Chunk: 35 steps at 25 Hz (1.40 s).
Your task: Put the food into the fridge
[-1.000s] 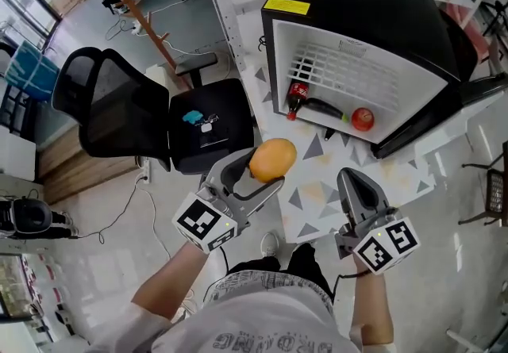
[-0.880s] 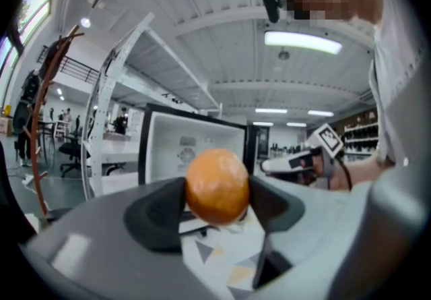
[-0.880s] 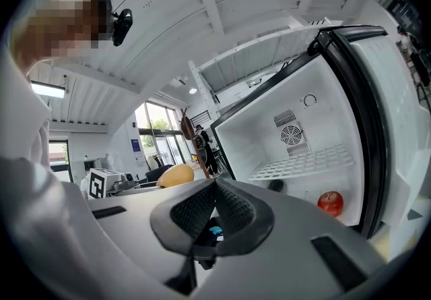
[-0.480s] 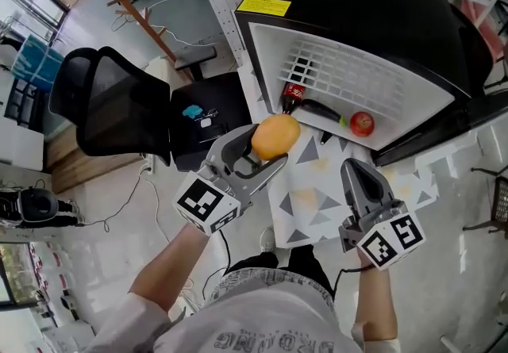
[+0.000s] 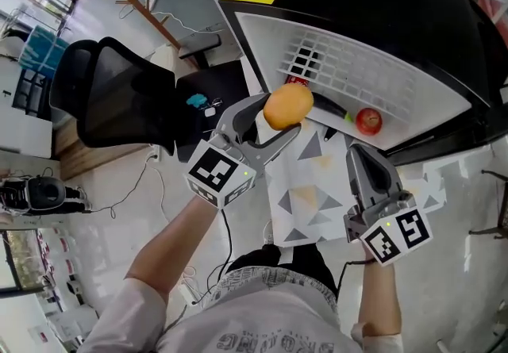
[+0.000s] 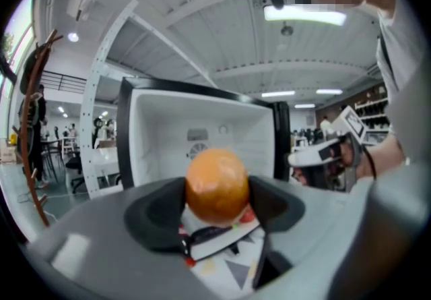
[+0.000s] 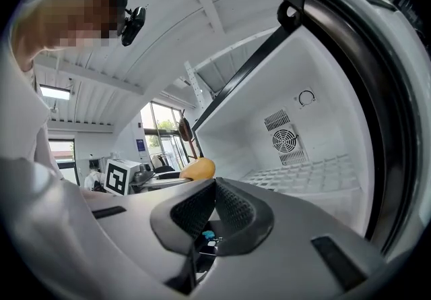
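Note:
My left gripper (image 5: 276, 123) is shut on an orange (image 5: 288, 105) and holds it just in front of the open black fridge (image 5: 381, 10). In the left gripper view the orange (image 6: 217, 185) sits between the dark pads, with the white fridge interior (image 6: 202, 131) straight behind it. A red apple (image 5: 367, 120) and a dark cola bottle (image 5: 317, 108) with a red label lie on the fridge floor under the white wire shelf (image 5: 357, 74). My right gripper (image 5: 363, 159) hangs shut and empty lower right, near the fridge's front edge; its closed jaws (image 7: 214, 205) point into the fridge.
A black office chair (image 5: 119, 101) stands to the left, with small items on its seat (image 5: 198, 101). A white mat with grey triangles (image 5: 305, 201) lies on the floor before the fridge. The fridge door (image 7: 363, 90) stands open at the right. Cables run over the floor at left.
My left gripper has carried the orange up and forward, from over the mat to the fridge's opening. The right gripper has stayed low and shut, following slightly.

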{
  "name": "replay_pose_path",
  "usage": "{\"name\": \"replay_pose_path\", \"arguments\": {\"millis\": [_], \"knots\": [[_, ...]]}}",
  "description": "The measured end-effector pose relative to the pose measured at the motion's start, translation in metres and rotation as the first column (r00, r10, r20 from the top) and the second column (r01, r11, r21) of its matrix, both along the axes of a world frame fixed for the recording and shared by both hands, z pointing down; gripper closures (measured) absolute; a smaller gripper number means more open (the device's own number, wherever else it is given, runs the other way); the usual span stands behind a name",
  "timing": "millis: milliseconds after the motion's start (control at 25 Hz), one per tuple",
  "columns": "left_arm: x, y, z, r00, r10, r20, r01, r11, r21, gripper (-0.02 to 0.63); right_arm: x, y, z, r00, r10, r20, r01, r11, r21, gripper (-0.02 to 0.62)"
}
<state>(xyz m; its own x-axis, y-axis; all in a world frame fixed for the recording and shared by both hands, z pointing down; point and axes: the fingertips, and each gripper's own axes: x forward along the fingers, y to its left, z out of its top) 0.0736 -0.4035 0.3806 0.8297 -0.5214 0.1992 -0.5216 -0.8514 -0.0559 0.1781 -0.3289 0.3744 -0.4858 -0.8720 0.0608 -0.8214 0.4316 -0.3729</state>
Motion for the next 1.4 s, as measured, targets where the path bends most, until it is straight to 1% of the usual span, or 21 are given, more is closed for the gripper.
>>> {"name": "replay_pose_path", "arguments": {"millis": [160,400,880,1280,1400], "knots": [[0.014,-0.022,0.008,0.999,-0.009,0.032,0.009,1.0,-0.001,0.305,0.005,-0.007,0.004,1.0,0.002,-0.003,-0.002,1.0,0.022,0.594],[0.03,-0.054,0.015,0.996,-0.047,0.078,0.045,0.999,0.029,0.305,0.012,-0.02,0.012,1.0,-0.007,-0.009,0.007,0.999,0.042,0.594],[0.06,-0.093,0.023,0.986,-0.086,0.142,0.075,0.994,0.08,0.305,0.012,-0.034,0.021,0.999,-0.033,-0.022,0.035,0.996,0.082,0.594],[0.072,-0.122,0.031,0.979,-0.115,0.171,0.099,0.99,0.101,0.305,0.012,-0.038,0.041,0.999,-0.05,-0.015,0.051,0.996,0.073,0.594],[0.078,-0.129,0.035,0.976,-0.113,0.185,0.095,0.99,0.102,0.305,0.014,-0.039,0.047,0.999,-0.049,-0.014,0.05,0.997,0.066,0.594]]}}
